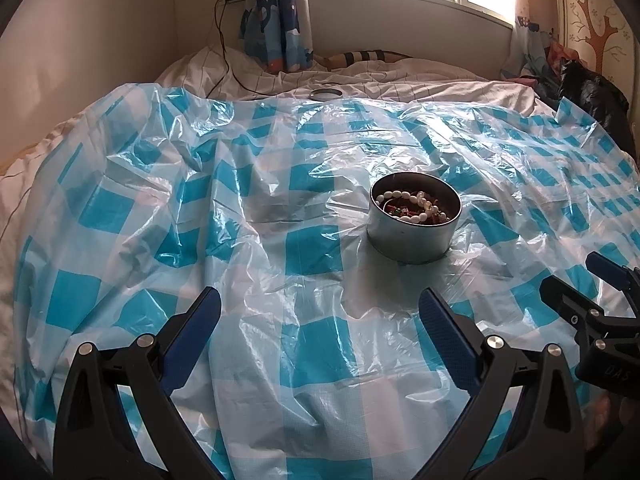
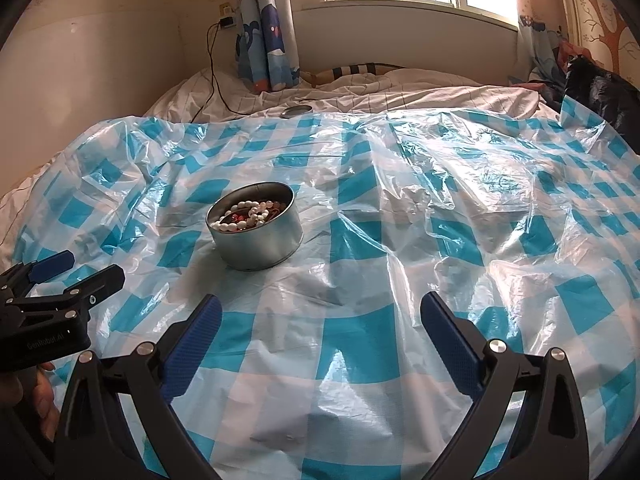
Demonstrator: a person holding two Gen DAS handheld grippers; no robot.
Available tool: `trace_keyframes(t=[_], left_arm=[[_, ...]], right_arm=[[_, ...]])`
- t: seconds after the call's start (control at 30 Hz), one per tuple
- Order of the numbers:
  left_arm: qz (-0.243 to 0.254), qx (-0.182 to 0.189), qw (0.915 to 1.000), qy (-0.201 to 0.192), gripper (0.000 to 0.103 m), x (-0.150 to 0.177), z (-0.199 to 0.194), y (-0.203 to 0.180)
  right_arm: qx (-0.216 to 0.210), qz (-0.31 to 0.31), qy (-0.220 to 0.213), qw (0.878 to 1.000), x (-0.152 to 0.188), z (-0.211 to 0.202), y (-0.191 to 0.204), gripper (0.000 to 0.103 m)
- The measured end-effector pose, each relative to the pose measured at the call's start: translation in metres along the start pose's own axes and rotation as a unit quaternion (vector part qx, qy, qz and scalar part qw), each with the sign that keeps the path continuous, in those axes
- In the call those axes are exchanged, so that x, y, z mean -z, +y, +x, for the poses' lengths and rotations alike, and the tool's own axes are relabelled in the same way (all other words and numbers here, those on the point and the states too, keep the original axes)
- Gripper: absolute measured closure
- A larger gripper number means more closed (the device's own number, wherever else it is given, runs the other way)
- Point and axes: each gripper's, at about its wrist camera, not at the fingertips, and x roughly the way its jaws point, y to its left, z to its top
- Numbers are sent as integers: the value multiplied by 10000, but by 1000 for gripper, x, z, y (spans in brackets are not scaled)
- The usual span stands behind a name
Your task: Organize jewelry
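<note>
Two grippers wide apart over a checked sheet, tin of jewelry ahead.

Nearest, the left gripper (image 1: 320, 308) and right gripper (image 2: 320, 312) hover with jaws spread wide, holding nothing and touching nothing (each shows at the edge of the other's view). The plastic sheet (image 1: 280, 360) covers the bed. The tin (image 1: 414, 222) sits at one o'clock in the left view, eleven o'clock in the right, pearl beads (image 2: 244, 216) inside. Its lid (image 2: 296, 111) lies far back at twelve.

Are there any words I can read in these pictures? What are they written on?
"GenRobot.AI": on the left gripper body, seen from the right wrist.
"DAS": on the right gripper body, seen from the left wrist; faint, may be cut off.
Tin: no readable text.
</note>
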Motion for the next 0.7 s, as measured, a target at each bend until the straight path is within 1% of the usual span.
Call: trace_keyframes(t=[0.7], left_arm=[[-25, -22, 9999, 99, 8, 0, 3, 0]], right_arm=[[9, -4, 20, 10000, 1, 1, -1, 8]])
